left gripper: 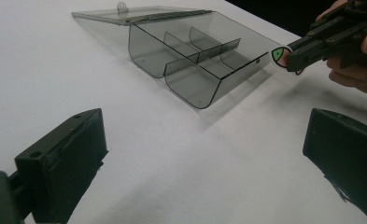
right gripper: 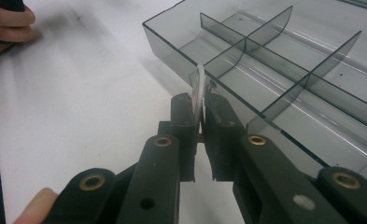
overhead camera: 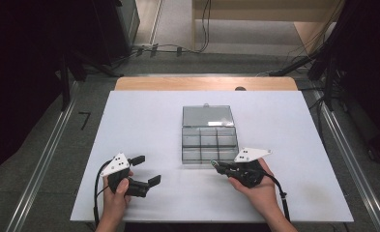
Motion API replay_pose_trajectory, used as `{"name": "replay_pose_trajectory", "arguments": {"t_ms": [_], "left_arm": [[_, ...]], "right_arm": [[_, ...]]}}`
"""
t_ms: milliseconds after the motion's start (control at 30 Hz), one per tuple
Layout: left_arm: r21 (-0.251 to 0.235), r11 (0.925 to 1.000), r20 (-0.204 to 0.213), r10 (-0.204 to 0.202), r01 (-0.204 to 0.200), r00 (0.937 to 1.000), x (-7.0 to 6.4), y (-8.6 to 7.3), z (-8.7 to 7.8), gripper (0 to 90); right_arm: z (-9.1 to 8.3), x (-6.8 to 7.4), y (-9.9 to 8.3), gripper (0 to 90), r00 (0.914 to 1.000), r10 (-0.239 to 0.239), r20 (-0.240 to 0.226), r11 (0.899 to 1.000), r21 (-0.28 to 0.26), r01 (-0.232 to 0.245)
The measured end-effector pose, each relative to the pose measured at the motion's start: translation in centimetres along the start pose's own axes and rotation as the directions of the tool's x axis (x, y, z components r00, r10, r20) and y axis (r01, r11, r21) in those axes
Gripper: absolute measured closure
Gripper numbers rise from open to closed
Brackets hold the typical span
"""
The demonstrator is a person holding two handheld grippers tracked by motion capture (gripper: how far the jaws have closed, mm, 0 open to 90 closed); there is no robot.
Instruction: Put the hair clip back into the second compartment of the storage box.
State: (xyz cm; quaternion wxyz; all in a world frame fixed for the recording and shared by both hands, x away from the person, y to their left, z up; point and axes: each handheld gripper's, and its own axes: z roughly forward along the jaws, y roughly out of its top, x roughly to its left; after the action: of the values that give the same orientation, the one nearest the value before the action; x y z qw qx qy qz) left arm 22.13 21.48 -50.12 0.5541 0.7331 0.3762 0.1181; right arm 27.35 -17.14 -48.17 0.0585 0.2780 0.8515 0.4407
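Note:
A clear grey compartment box [overhead camera: 209, 141] lies open at the table's middle, its lid [overhead camera: 208, 116] flat behind it and its cells bare. My right gripper [overhead camera: 216, 166] hovers at the box's near right corner, shut on a small flat white tag with a green mark [left gripper: 278, 55]. In the right gripper view the tag [right gripper: 200, 86] stands edge-on between the closed jaws of that gripper [right gripper: 200, 112], just short of the box wall [right gripper: 172, 49]. My left gripper [overhead camera: 146, 170] rests open over the white table, left of the box [left gripper: 190, 51], nothing between its fingers [left gripper: 64, 156].
A white sheet [overhead camera: 144, 121] covers the table, with a wooden edge [overhead camera: 178, 83] at the far side. Cables [overhead camera: 178, 48] and dark stands sit on the floor beyond. Metal rails [overhead camera: 52, 145] run along both sides of the table.

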Motion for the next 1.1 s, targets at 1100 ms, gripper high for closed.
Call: {"name": "replay_pose_trajectory", "arguments": {"t_ms": [1100], "left_arm": [[-0.022,0.9997,0.000,0.005,-0.005,1.0000,-0.3,0.6,-0.4,0.0]], "right_arm": [[-0.4,-1.3,2.1,80.8,0.9998,0.017,0.000,0.999,-0.035,-0.017]]}}
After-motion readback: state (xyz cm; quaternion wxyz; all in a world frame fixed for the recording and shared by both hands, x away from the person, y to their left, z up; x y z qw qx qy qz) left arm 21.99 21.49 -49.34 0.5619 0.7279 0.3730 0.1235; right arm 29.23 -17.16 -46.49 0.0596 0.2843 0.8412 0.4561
